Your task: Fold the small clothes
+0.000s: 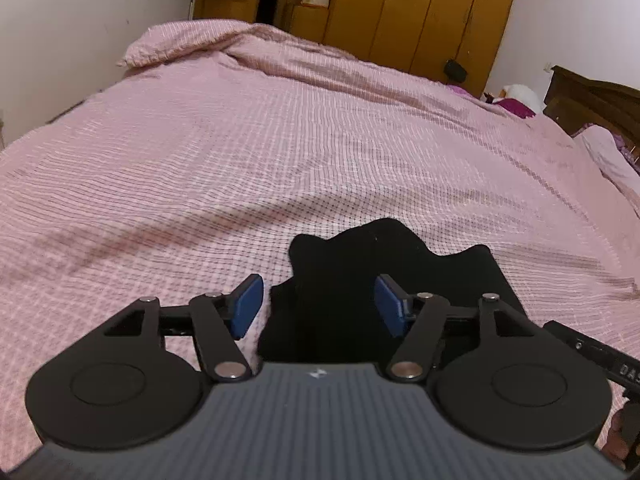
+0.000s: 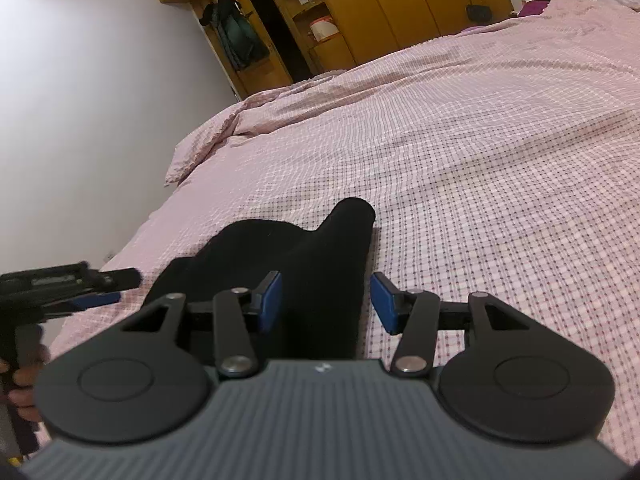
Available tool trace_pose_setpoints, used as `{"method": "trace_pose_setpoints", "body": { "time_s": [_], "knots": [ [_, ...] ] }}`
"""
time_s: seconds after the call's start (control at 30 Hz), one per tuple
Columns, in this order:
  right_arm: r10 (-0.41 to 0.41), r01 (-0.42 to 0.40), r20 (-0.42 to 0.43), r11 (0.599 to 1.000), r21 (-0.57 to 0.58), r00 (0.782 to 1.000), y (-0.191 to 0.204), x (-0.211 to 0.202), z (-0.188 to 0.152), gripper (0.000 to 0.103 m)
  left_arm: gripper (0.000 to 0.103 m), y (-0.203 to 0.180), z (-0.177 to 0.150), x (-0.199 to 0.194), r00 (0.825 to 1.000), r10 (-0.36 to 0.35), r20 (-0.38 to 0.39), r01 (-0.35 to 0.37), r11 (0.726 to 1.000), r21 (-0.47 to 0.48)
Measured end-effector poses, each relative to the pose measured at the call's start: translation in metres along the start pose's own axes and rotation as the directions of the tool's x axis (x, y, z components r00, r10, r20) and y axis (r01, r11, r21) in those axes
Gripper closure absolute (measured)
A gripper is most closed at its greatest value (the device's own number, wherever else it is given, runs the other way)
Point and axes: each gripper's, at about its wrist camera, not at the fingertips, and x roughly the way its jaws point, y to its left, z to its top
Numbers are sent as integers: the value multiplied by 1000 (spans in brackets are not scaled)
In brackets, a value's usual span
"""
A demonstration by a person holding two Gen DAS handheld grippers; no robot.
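While both grippers hover low over the bed (image 1: 280, 152), I judge the fold as barely begun, if at all. Black garment (image 1: 344, 280) lies rumpled on the pink checked bedspread, at the near edge of the bed, close under both cameras. Outline lumpy and uneven, no clean crease that I can read; fabric too dark to tell layers or what kind of garment it is. One rounded tube-like end (image 2: 352, 216) points away from me toward the wardrobe (image 2: 400, 8). Flattening and every fold appear left to do.

Left gripper (image 1: 318, 306): jaws spread wide, blue pads (image 1: 248, 304) apart with the garment showing between them. Nothing pinched. Whether the pads touch cloth, I cannot tell.

Right gripper (image 2: 326, 306): also wide, straddling the garment's right-hand strip; left pad sits against the black, right pad over bare bedspread. Holds nothing.

Left gripper is also visible from the right wrist view, just beside the garment's left edge.
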Motion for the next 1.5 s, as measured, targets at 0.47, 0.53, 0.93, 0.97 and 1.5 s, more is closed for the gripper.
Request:
{"method": "trace_pose_setpoints", "body": {
  "time_s": [0.47, 0.53, 0.93, 0.97, 1.5],
  "knots": [
    [15, -15, -32, 999, -30, 999, 0, 36, -7, 51, 93, 1, -24, 44, 994, 105, 6, -105, 994, -34],
    [18, -20, -38, 998, -51, 999, 5, 40, -14, 51, 93, 8, -30, 59, 991, 126, -44, -128, 991, -50],
    [12, -16, -35, 994, -108, 999, 16, 15, -13, 47, 92, -8, -28, 13, 996, 88, -8, -87, 995, 42],
    [12, -16, -34, 993, -118, 999, 17, 10, -14, 47, 92, -8, -29, 6, 998, 69, -15, -68, 997, 39],
    [-23, -1, -185, 992, -125, 983, 18, -16, -50, 47, 40, 12, -77, -16, 987, 67, -144, -69, 997, -14]
  ]
}}
